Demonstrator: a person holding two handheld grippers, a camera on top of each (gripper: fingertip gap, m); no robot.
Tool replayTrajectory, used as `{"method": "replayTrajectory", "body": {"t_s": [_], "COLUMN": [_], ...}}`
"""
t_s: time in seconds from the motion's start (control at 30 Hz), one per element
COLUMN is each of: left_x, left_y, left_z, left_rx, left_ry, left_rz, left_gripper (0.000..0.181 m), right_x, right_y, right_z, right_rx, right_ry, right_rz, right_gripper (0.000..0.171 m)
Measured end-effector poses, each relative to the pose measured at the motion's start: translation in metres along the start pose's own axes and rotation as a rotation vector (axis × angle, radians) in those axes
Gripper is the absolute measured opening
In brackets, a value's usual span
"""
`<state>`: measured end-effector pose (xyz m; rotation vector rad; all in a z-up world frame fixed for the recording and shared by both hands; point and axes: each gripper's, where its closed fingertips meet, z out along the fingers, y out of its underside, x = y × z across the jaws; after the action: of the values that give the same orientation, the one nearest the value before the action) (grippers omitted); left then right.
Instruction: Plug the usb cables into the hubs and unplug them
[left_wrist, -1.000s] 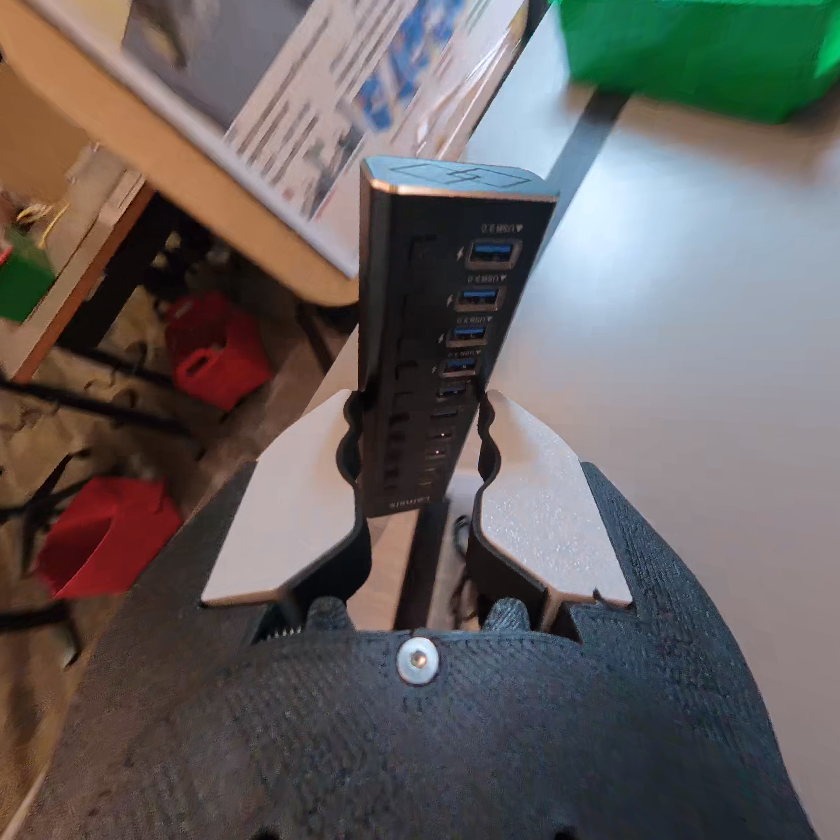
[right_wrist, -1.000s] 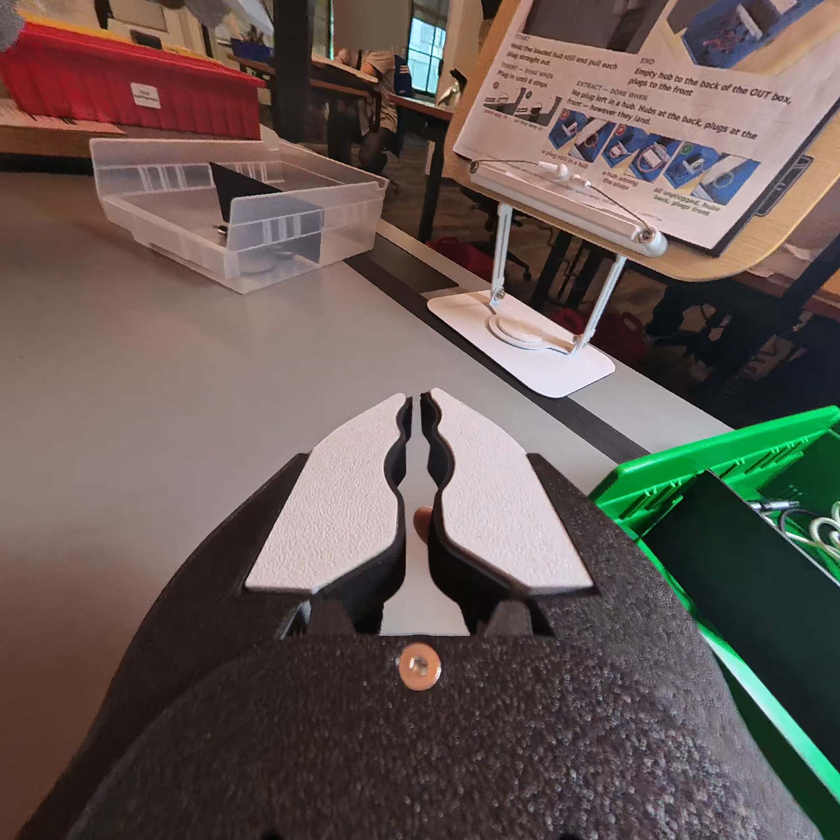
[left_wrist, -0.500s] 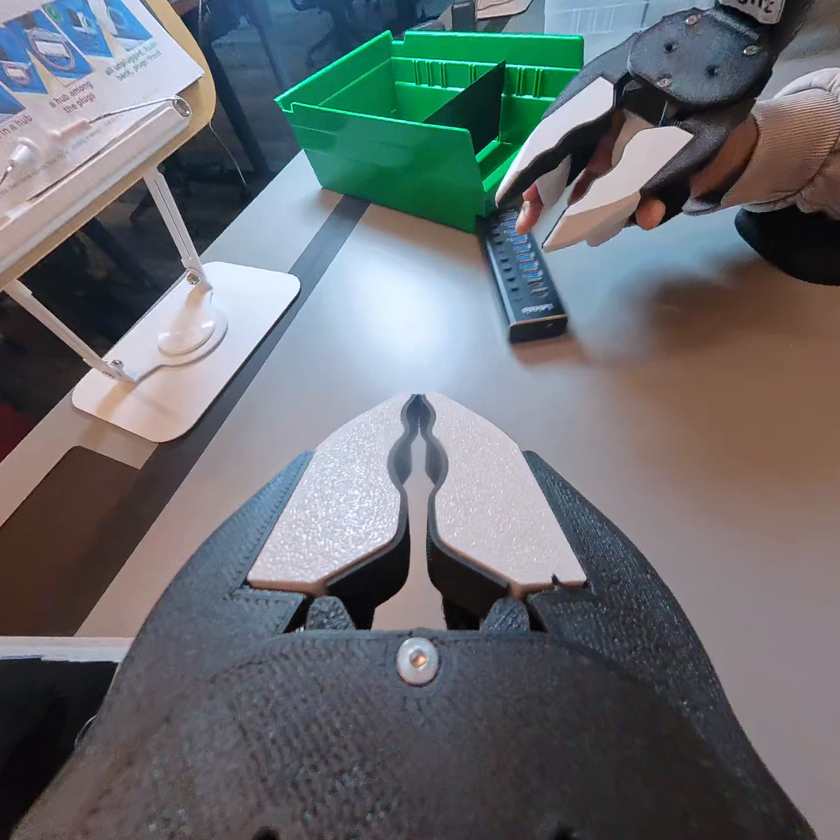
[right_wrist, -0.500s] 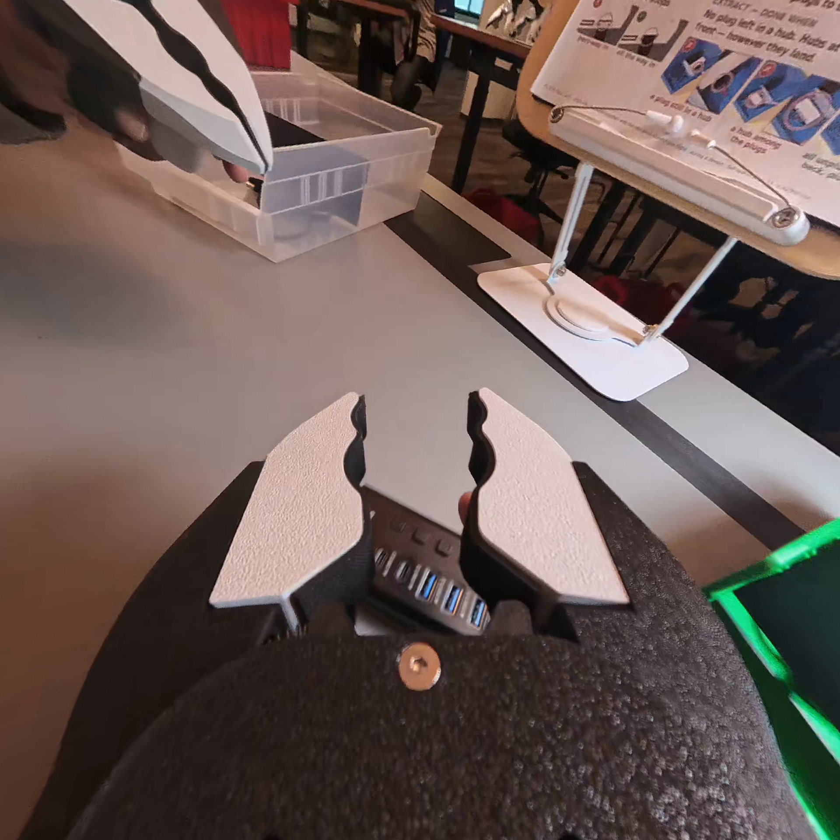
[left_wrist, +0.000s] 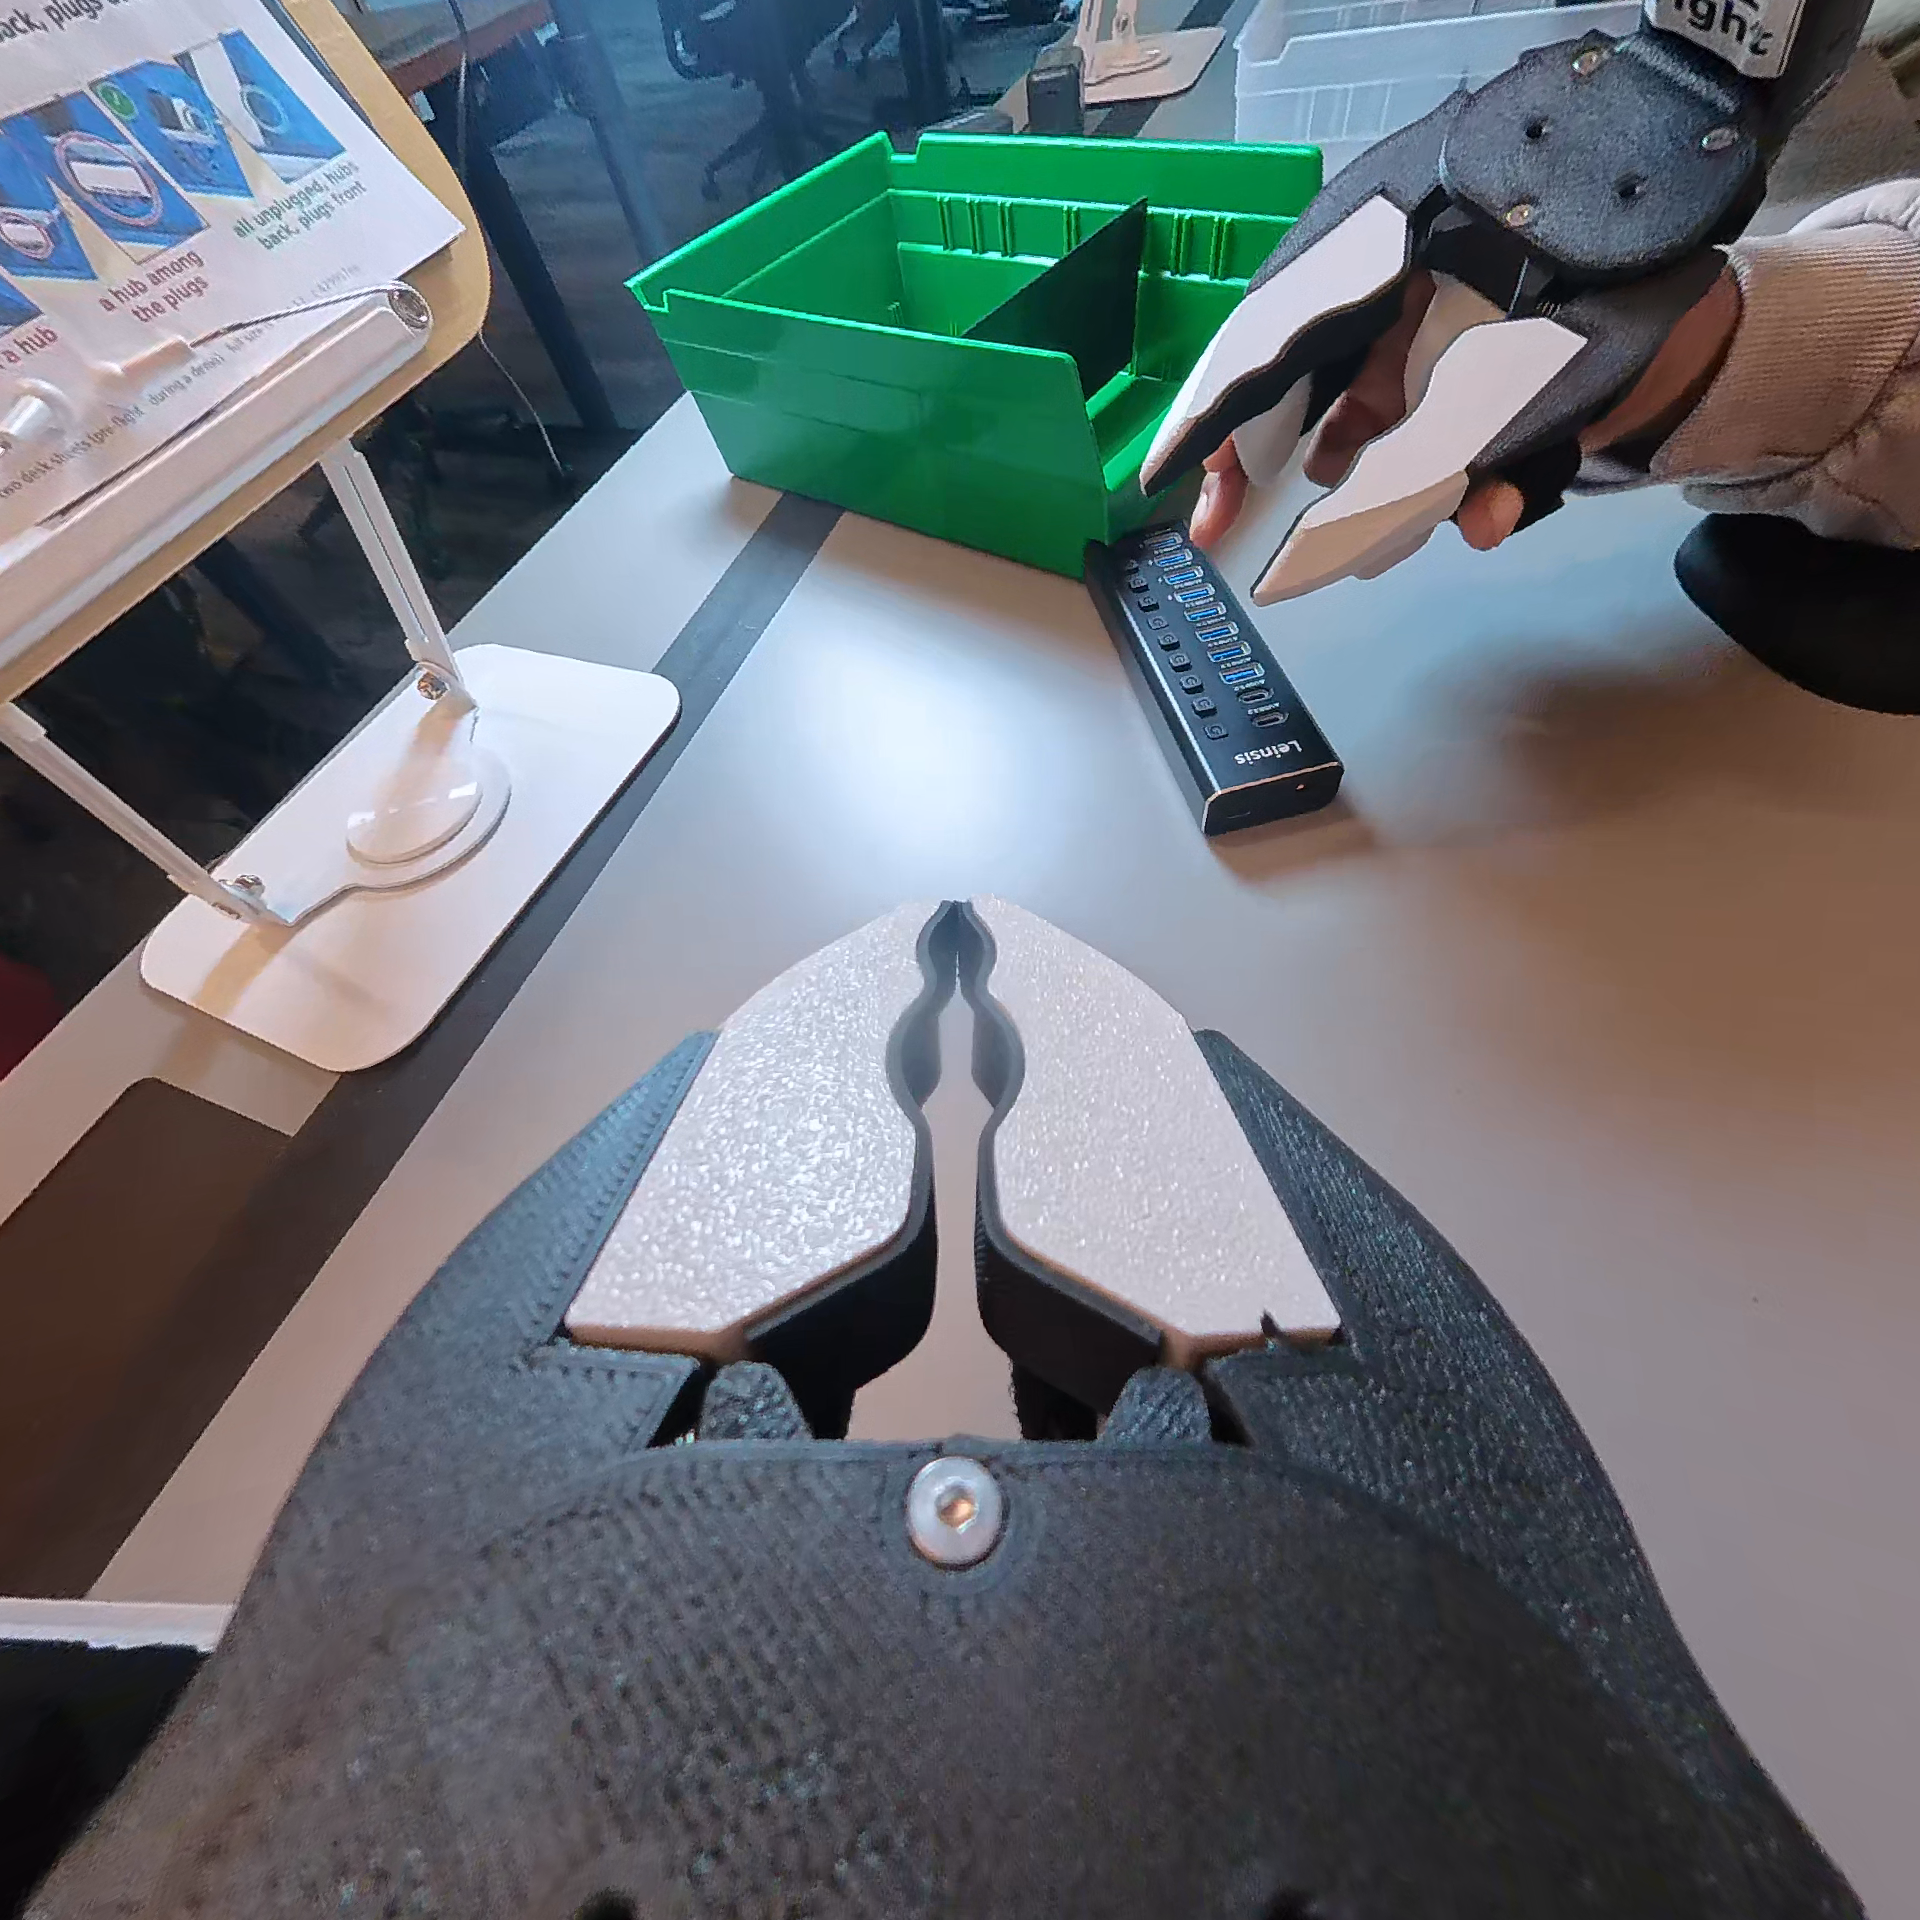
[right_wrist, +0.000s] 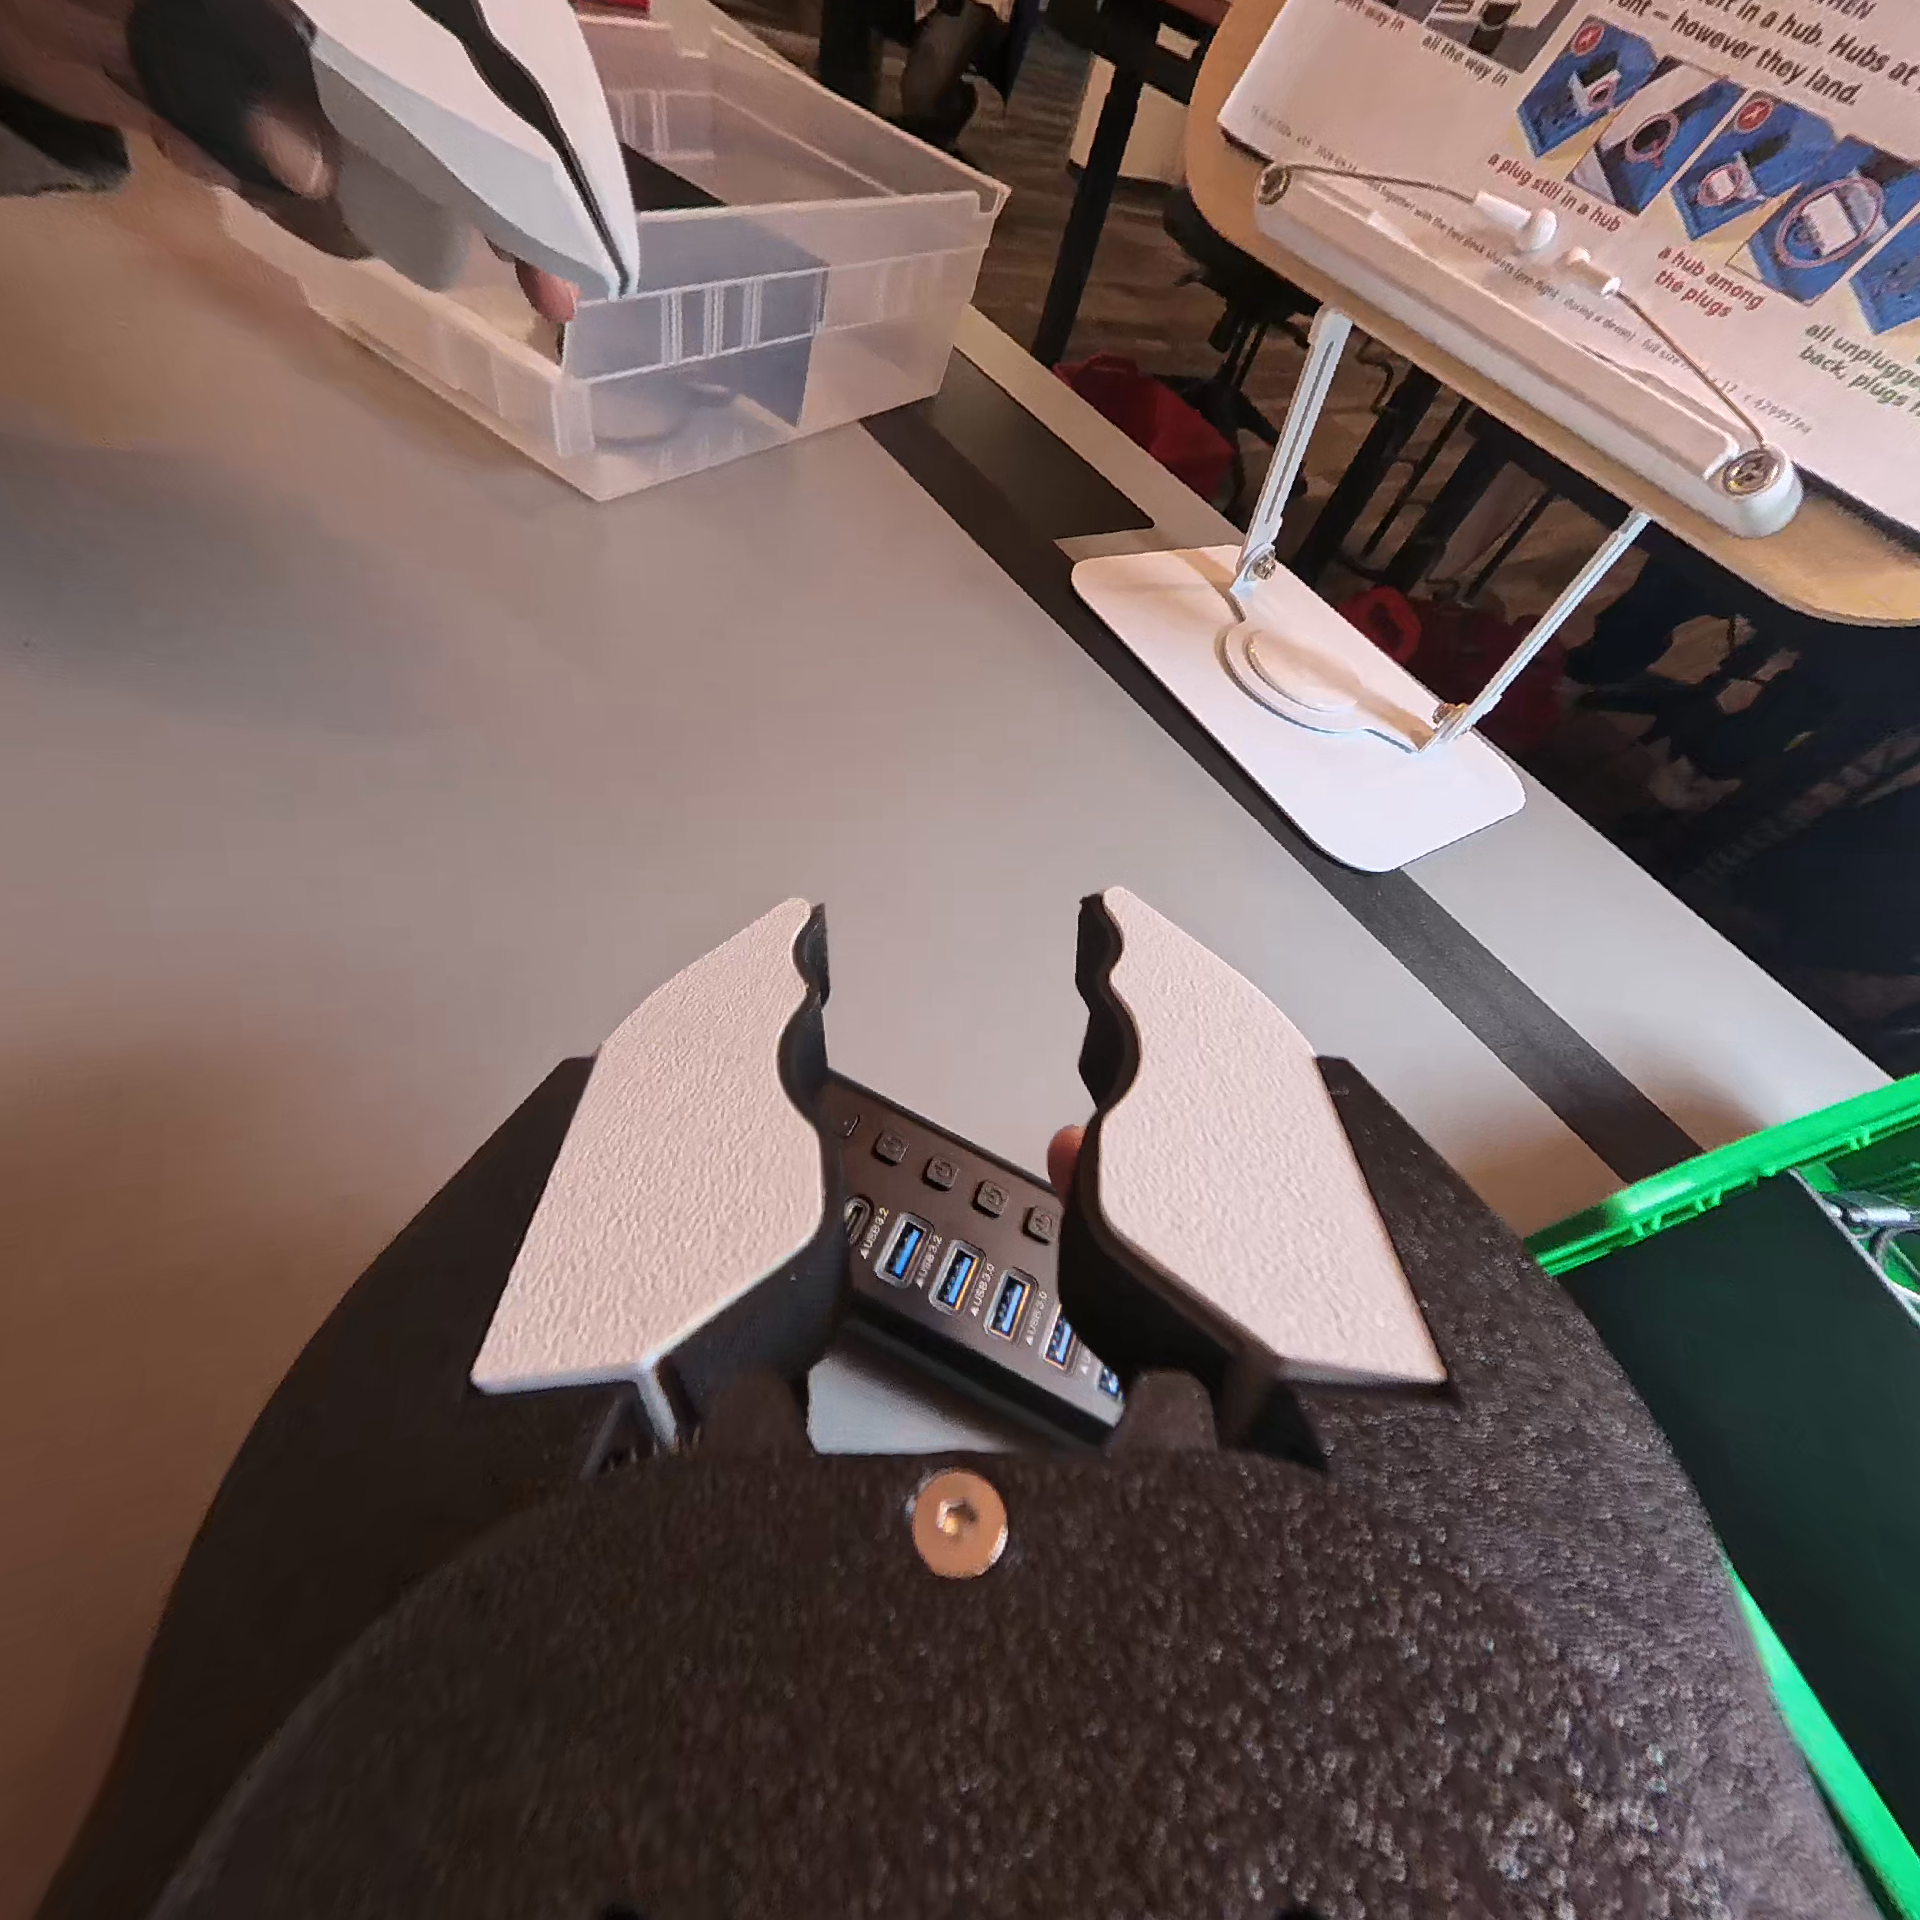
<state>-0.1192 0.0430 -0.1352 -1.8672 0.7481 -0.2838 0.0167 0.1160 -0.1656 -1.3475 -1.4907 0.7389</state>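
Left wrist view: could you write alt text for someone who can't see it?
A shut left gripper hovers over a grey table. Beyond it, the open right gripper hangs above a black USB hub lying flat beside a green bin; a white document stand is at left.

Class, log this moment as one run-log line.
left hand-held gripper: shut, empty | right hand-held gripper: open above USB hub | hub: flat on table, beside green bin

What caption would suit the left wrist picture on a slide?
Shut left gripper faces a black USB hub lying beside a green bin, open right gripper above it.
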Motion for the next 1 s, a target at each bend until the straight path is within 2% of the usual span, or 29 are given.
{"method": "replayTrajectory", "body": {"t_s": [0.03,0.23,0.4,0.6,0.87,1.0], "left_x": [0.001,0.002,-0.003,-0.001,0.015,0.026], "left_y": [0.0,0.001,0.002,0.01,0.031,0.037], "left_z": [0.0,-0.002,-0.007,-0.009,-0.006,-0.001], "left_rx": [0.005,0.05,0.061,0.056,-0.01,-0.037], "left_ry": [-0.001,-0.01,-0.034,-0.064,-0.048,-0.025], "left_rz": [-0.002,-0.026,-0.059,-0.089,-0.069,-0.046], "left_gripper": [0.0,0.0,0.024,0.052,0.057,0.057], "right_x": [0.001,-0.001,0.008,0.036,0.043,0.039], "right_y": [0.002,0.027,0.068,0.094,0.104,0.104], "right_z": [-0.001,-0.005,-0.014,-0.022,-0.009,-0.012], "right_rx": [-0.012,-0.172,-0.444,-0.669,-0.818,-0.861], "right_ry": [-0.003,-0.099,-0.18,-0.252,-0.369,-0.394], "right_rz": [-0.008,-0.103,-0.278,-0.486,-0.623,-0.697], "right_gripper": [0.046,0.051,0.066,0.077,0.084,0.074]}}
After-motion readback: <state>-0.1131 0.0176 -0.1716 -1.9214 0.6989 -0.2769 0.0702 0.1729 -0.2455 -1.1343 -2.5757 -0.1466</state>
